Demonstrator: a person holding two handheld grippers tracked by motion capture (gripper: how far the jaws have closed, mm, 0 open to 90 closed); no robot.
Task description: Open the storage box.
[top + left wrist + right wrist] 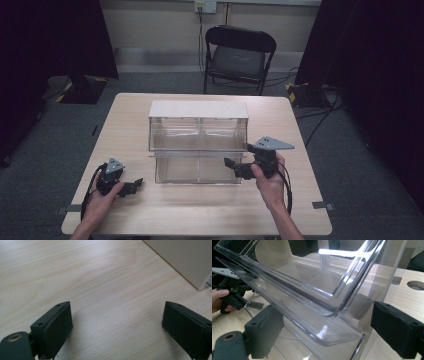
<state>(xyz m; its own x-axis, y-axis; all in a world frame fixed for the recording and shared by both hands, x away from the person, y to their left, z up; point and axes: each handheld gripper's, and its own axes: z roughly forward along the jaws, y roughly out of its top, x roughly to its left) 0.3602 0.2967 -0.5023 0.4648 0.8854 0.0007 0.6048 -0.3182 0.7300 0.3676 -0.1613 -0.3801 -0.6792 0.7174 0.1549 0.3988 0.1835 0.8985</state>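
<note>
grey carpeted room, dark curtains left and right, black folding chair (239, 55) behind a light wood table (200, 210). clear plastic bin (198, 145) mid-table, two tiers, each split into two compartments, white top panel, nothing visible inside.

left gripper (131, 186) near the front left of the table, held low in the left hand (102, 200), jaws pointing right toward the bin's lower left corner but apart from it. in the left gripper view (117, 322): jaws wide apart, nothing between them, just bare wood beneath; pale corner of the bin's side at top right.

right gripper (237, 165) at the bin's front right corner, held in the right hand (267, 182), grey triangular plate on top, cable trailing down by the wrist. in the right gripper view (324, 332): jaws spread wide, straddling the clear front corner of the bin (319, 302), one jaw on each side; pads not visibly pressing on the plastic, so open around it rather than gripping. can't tell whether either pad touches the wall. left gripper and fingers (220, 293) seen through the plastic at far left. round hole (415, 285) in the tabletop at right edge.
</note>
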